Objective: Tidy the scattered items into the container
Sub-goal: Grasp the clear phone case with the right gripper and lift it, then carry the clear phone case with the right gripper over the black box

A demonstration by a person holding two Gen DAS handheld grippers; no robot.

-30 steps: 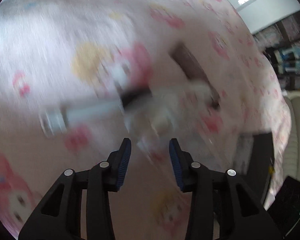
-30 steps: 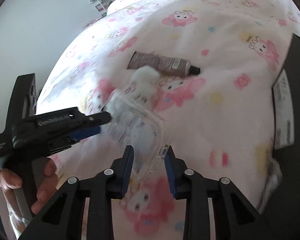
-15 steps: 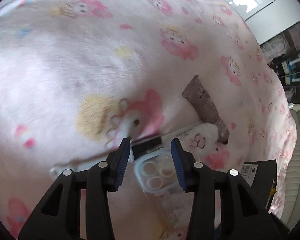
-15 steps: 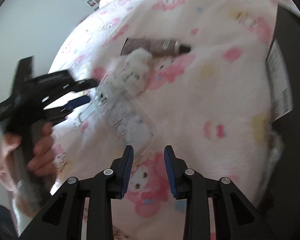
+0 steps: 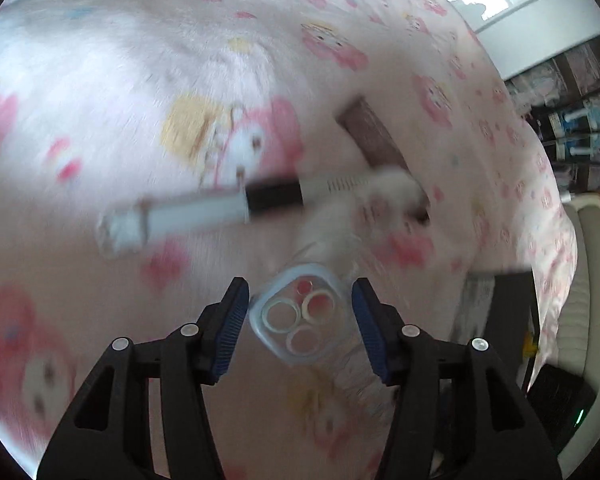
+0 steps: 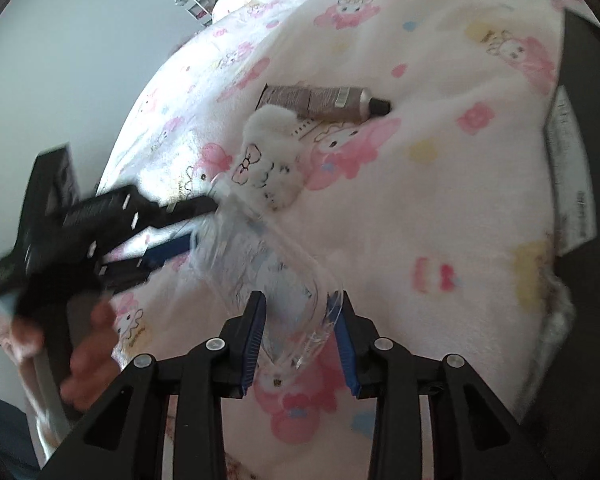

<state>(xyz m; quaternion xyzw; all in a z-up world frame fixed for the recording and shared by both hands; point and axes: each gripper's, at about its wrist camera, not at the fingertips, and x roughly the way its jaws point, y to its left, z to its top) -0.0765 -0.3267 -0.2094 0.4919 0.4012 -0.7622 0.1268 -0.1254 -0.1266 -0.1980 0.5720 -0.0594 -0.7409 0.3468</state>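
Lying across a pink cartoon-print blanket (image 6: 440,184): a clear phone case (image 5: 300,316), transparent, with ringed camera cut-outs on a bluish corner block. Sitting between the spread blue pads of the left gripper (image 5: 299,328), apart from both. Being pinched at its other end by the right gripper (image 6: 300,338), pads pressing the clear edge. Beyond the case: a white fluffy plush (image 6: 272,160), a grey-brown tube (image 6: 324,100), a blurred white-and-black pen (image 5: 204,210). Compared with half a second ago, resting lower between the left fingers, and gripped rather than loose ahead of the right pair.
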